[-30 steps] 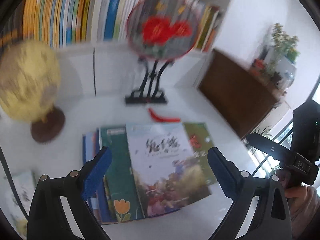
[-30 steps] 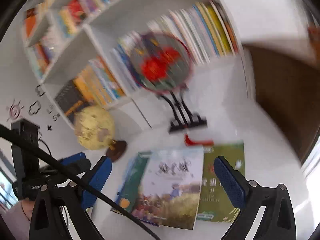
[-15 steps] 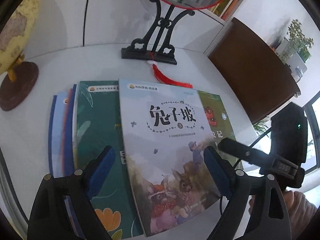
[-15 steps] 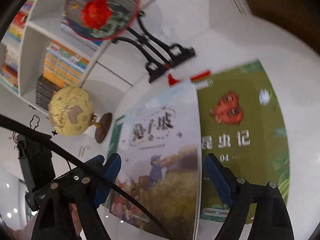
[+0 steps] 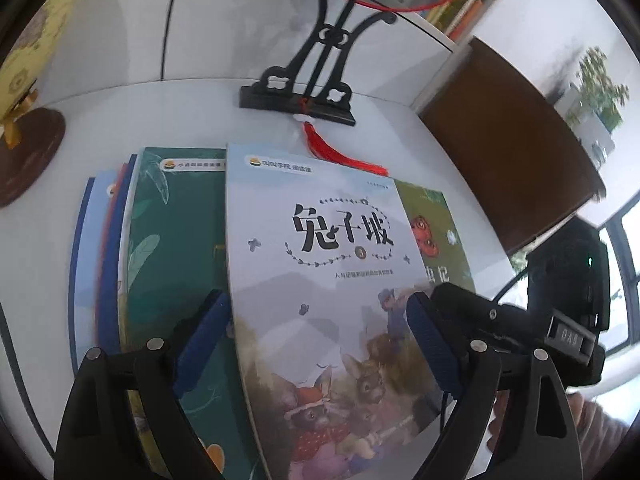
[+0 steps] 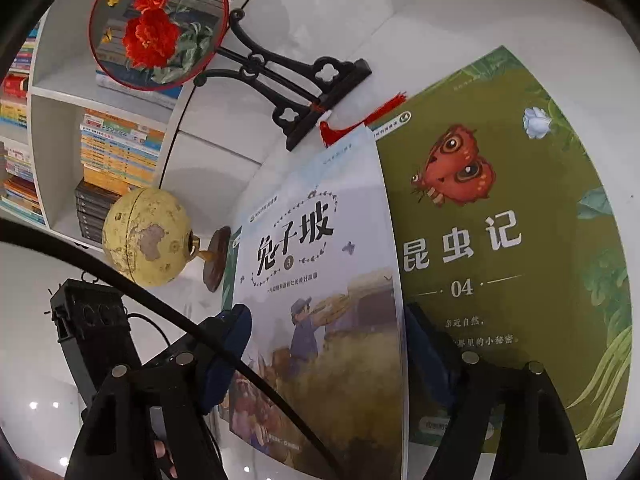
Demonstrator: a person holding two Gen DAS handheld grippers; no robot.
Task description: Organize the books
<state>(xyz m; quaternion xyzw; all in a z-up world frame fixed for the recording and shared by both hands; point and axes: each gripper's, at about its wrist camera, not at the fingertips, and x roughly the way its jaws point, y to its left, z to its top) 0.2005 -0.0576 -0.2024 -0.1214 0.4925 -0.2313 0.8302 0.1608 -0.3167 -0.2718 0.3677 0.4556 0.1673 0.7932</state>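
white bookcase (image 6: 48, 120) behind the counter (image 5: 168, 120): its cubbies are packed with books, some upright, some in flat stacks; titles too small to read. no other container.

books lie flat on the counter, overlapping in a fan. top one is the pale rabbit book (image 5: 320, 280), long axis running away from the cameras toward the black fan stand (image 5: 298, 98), title end at the far side. under its left edge the dark green book (image 5: 176, 240), then thin blue and red ones (image 5: 104, 260) poking out further left. under its right edge the olive insect book (image 6: 500, 220), same direction. red tassel (image 5: 344, 156) rests at the far edge of the rabbit book. globe (image 6: 146, 236) at the left, apart from the books.

left gripper (image 5: 320, 344) jaws wide, one each side of the rabbit book's near end, not pressing it. right gripper (image 6: 328, 364) jaws closing, straddling the same book, right pad over the insect book; nothing gripped yet.
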